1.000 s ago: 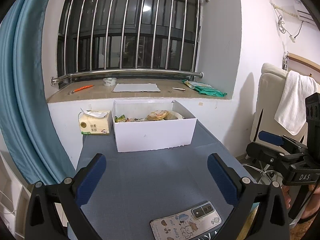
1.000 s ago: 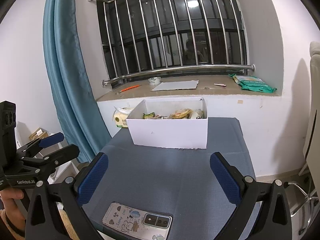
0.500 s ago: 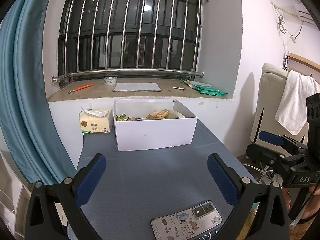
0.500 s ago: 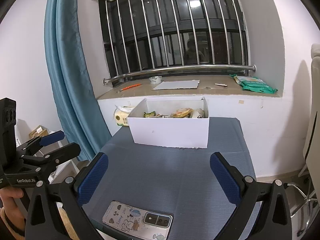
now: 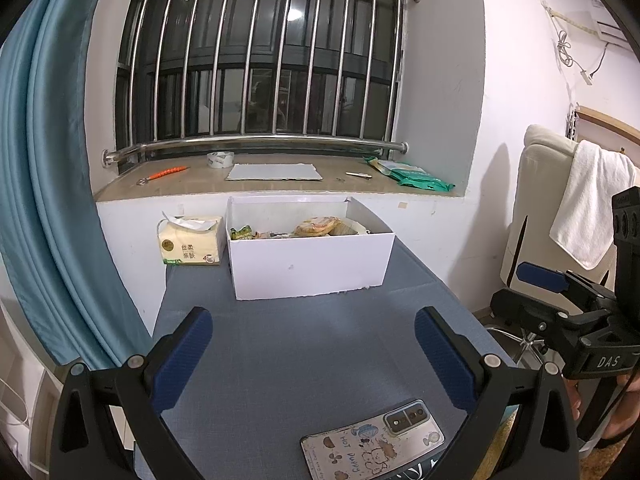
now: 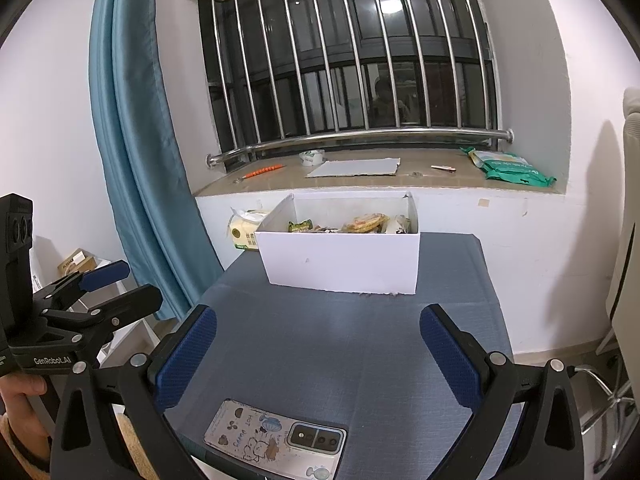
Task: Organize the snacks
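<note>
A white open box (image 5: 310, 264) stands at the far end of the blue-grey table (image 5: 312, 344). Several snack packets (image 5: 316, 227) lie inside it; they also show in the right wrist view (image 6: 362, 224) inside the box (image 6: 340, 262). My left gripper (image 5: 316, 356) is open and empty, held above the table's near part, well short of the box. My right gripper (image 6: 320, 356) is open and empty, likewise short of the box. The right gripper also shows at the right edge of the left wrist view (image 5: 568, 312), off the table's side. The left gripper also shows at the left of the right wrist view (image 6: 108, 292).
A phone in a cartoon case (image 5: 374, 438) lies face down at the table's near edge, also in the right wrist view (image 6: 276, 438). A tissue pack (image 5: 190, 242) sits left of the box. The windowsill (image 5: 280, 184) holds tape, cardboard and green bags. A blue curtain (image 5: 48, 200) hangs left; a chair with a towel (image 5: 588, 208) stands right.
Both views have shifted very slightly; the box sits marginally higher in frame. Both grippers stay open and empty. Nothing on the table has moved.
</note>
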A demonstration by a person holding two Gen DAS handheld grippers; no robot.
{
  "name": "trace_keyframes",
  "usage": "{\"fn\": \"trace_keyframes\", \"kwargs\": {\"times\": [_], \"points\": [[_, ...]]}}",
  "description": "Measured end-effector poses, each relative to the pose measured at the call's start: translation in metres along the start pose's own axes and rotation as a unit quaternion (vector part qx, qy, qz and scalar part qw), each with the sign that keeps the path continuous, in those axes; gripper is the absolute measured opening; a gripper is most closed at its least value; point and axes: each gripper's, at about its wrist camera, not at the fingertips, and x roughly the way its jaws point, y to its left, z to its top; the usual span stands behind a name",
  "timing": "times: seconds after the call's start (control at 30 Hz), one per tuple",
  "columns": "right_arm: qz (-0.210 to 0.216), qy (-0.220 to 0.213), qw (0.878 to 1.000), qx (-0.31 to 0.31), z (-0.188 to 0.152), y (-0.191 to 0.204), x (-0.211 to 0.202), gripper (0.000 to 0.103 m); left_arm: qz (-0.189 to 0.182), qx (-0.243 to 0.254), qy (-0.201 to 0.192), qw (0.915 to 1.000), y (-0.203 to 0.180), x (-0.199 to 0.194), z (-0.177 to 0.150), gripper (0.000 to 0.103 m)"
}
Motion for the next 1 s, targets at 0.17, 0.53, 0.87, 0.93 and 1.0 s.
{"fn": "trace_keyframes", "kwargs": {"times": [0.17,0.53,0.87,0.93,1.0], "points": [[0.001,0.001,1.0,0.0,-0.0009,-0.0002,0.0006,0.103,0.001,0.0,0.0,1.0,0.0005,0.0,-0.0004,0.103],[0.001,0.001,1.0,0.0,-0.0016,-0.0011,0.0008,0.103,0.0,-0.001,0.001,1.0,0.0015,-0.0003,-0.0018,0.103],[0.002,0.002,1.0,0.0,-0.0017,-0.0029,0.0012,0.103,0.002,-0.001,0.002,1.0,0.0011,-0.0001,-0.0036,0.103],[0.002,0.002,1.0,0.0,-0.002,-0.0031,0.0012,0.103,0.001,-0.001,0.002,1.0,0.0008,0.0,-0.0039,0.103],[0.002,0.002,1.0,0.0,-0.0021,-0.0034,0.0013,0.103,0.0,0.0,0.002,1.0,0.0,0.0005,-0.0036,0.103]]}}
